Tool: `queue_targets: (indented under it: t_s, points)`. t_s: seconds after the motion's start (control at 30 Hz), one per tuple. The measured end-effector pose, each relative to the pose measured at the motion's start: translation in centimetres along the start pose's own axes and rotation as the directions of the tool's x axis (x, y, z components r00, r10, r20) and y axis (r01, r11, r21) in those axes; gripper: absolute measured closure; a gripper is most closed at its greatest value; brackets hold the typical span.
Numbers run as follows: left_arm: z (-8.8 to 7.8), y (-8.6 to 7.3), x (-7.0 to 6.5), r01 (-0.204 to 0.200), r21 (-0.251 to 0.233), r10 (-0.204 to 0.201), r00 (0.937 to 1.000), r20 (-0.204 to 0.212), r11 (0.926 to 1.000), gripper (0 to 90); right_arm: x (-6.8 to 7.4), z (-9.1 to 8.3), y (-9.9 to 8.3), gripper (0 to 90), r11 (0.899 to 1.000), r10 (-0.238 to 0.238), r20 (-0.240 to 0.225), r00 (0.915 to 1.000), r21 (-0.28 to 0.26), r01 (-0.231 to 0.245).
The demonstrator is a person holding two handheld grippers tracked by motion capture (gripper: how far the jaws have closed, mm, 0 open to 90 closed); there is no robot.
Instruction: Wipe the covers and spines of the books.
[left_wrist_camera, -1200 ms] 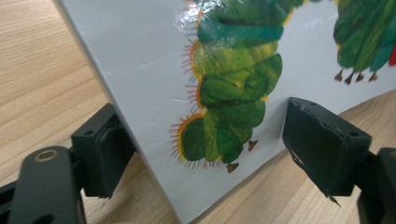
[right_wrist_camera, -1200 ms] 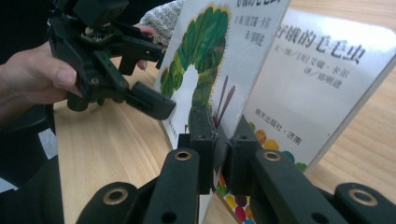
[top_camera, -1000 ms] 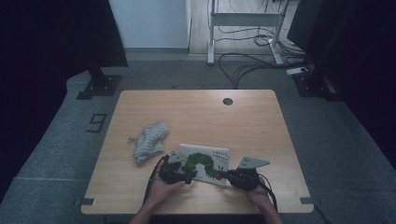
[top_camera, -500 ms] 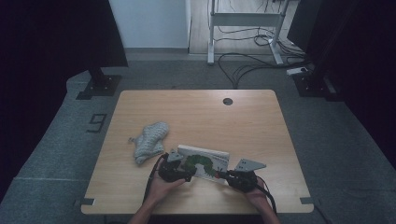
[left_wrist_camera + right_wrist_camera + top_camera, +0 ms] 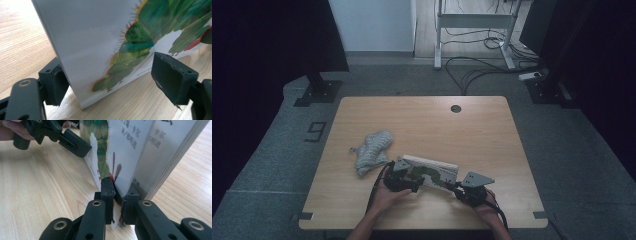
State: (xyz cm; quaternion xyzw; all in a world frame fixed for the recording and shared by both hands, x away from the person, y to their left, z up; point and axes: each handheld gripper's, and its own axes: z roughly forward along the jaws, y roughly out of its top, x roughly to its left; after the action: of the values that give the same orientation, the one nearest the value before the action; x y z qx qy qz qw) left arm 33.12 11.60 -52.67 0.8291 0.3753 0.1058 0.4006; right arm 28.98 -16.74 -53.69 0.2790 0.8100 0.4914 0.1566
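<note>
Low in the high view's centre, a picture book (image 5: 430, 172) stands on the table (image 5: 422, 120). The right gripper (image 5: 117, 192) has its jaws clenched on the cover's edge. The left gripper (image 5: 110, 75) straddles the cover, jaws just opening, pads released.

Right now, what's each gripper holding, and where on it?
Right gripper: shut on the picture book's front cover, at its edge. Left gripper: open, fingers straddling the cover's other end, no clamp.

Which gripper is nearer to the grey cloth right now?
Left. The left gripper sits at the book's left end, just right of the grey cloth. The right gripper is clamped on the book's cover at its far end.
</note>
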Motion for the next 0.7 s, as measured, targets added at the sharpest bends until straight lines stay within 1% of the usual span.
queue_targets:
  t_s: [0.17, 0.27, 0.37, 0.47, 0.6, 0.63, 0.7]
  points:
    - [-0.5, -0.1, 0.3, -0.002, 0.0, 0.002, 0.9995, 0.031, 1.0, 19.1, 0.0, 0.0, -0.1, 80.7, 1.0, 0.011, -0.032, 0.9994, -0.001, -0.011]
    - [-0.9, -0.1, 0.6, 0.002, -0.016, -0.001, 0.9989, 0.047, 0.9999, 19.1, 0.1, 0.0, -0.2, 80.2, 1.0, 0.01, -0.038, 0.9992, -0.001, -0.01]
    - [-1.6, 0.0, 0.9, 0.013, -0.045, -0.01, 0.9974, 0.071, 0.9989, 18.9, 0.2, 0.0, -0.2, 80.0, 1.0, 0.008, -0.04, 0.9992, -0.002, -0.008]
    - [-2.2, 0.2, 1.1, 0.002, -0.059, 0.003, 0.9971, 0.077, 0.9983, 18.9, 0.2, 0.0, -0.2, 80.1, 1.0, 0.006, -0.047, 0.9989, 0.0, -0.006]
    - [-2.6, 0.4, 1.0, 0.0, -0.074, 0.007, 0.9955, 0.094, 0.9972, 18.9, 0.2, 0.0, -0.2, 79.3, 1.0, 0.006, -0.056, 0.9984, 0.008, -0.006]
    - [-2.7, 0.4, 1.0, -0.004, -0.074, 0.011, 0.995, 0.1, 0.9973, 18.9, 0.3, 0.0, -0.2, 78.4, 1.0, 0.006, -0.059, 0.9982, 0.011, -0.005]
    - [-2.6, 0.5, 0.8, -0.016, -0.07, 0.023, 0.9954, 0.093, 0.9974, 18.5, 0.4, 0.0, -0.3, 71.1, 1.0, -0.008, -0.057, 0.9984, 0.027, 0.009]
